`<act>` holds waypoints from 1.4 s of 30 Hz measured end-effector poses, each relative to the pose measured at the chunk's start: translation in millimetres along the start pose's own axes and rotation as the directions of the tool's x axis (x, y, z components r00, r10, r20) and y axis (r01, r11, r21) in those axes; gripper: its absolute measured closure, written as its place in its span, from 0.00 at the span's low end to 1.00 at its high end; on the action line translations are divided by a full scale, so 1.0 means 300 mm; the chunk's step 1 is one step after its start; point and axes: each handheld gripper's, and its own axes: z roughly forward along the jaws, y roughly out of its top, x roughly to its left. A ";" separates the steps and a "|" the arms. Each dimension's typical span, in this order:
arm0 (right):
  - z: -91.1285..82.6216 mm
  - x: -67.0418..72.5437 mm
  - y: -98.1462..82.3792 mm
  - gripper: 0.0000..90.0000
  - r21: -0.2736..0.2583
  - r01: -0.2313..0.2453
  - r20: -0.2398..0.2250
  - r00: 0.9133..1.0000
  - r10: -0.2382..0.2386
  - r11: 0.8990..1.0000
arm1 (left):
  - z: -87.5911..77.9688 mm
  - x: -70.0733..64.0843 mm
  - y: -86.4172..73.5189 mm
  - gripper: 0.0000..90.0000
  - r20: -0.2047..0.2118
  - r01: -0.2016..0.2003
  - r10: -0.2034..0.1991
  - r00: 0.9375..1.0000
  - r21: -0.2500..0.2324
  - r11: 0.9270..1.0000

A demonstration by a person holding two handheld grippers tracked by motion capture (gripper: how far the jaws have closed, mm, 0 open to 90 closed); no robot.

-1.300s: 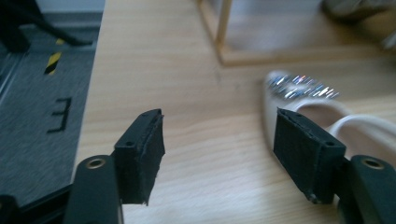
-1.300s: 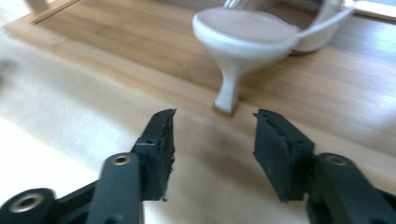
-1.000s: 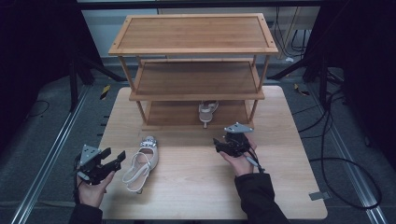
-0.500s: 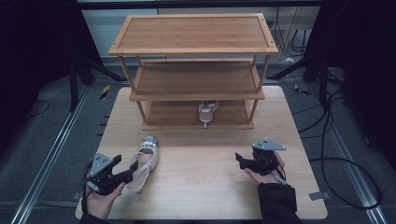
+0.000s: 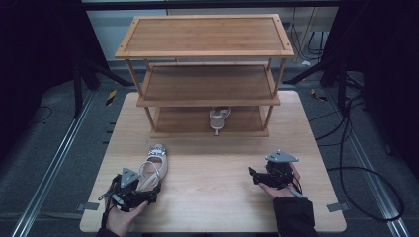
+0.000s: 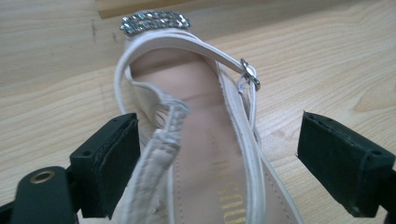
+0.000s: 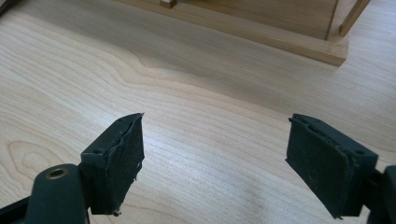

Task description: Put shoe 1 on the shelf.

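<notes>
Sandal on the table, that is what my left gripper has come to; it lies near the front left of the board, its jewelled toe pointing away from me toward the wooden shoe rack and its heel end nearest my left hand; its long axis runs nearly straight out from the tool, leaning a little to the right as the high view has it. In the left gripper view the heel part of the sandal sits between my two black jaws, the slingback strap close by the left pad and the buckle farther up on the right; the jaws have just been opening and now stand wide, with clear wood showing between the right pad and the shoe, so nothing is gripped yet; whether the left pad brushes the strap I cannot tell.

My right gripper rests low over bare table at the front right, well apart from the sandal; its jaws have also just been opening and stand wide with nothing between them, as the right gripper view shows over plain wood grain. A second sandal already stands on the bottom shelf of the rack.

The left hand is plainly the nearer; I judge the coming move to be a close across the heel, the jaws squeezing crosswise to the shoe's length, then a carry forward to the rack.
</notes>
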 end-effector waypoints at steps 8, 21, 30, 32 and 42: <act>0.014 0.001 -0.004 0.22 0.025 -0.017 -0.016 1.000 0.017 1.000 | 0.024 -0.007 -0.011 0.18 -0.050 -0.020 0.021 0.999 0.033 0.999; 0.025 -0.004 -0.006 0.22 0.031 -0.008 -0.012 1.000 0.008 0.999 | 0.040 0.002 -0.020 0.22 -0.068 -0.002 0.007 0.998 0.067 0.998; 0.029 -0.005 -0.006 0.22 0.032 -0.007 -0.011 1.000 0.008 0.999 | 0.031 -0.011 -0.010 0.39 -0.063 -0.026 0.029 0.998 0.049 0.998; 0.027 -0.005 -0.006 0.22 0.033 -0.015 -0.015 1.000 0.015 0.999 | 0.027 -0.007 -0.009 0.40 -0.060 -0.019 0.021 0.998 0.035 0.999; 0.023 -0.021 -0.006 0.22 0.025 -0.024 -0.008 1.000 0.024 0.999 | 0.020 0.027 -0.002 0.42 -0.005 0.015 -0.015 1.000 -0.036 0.999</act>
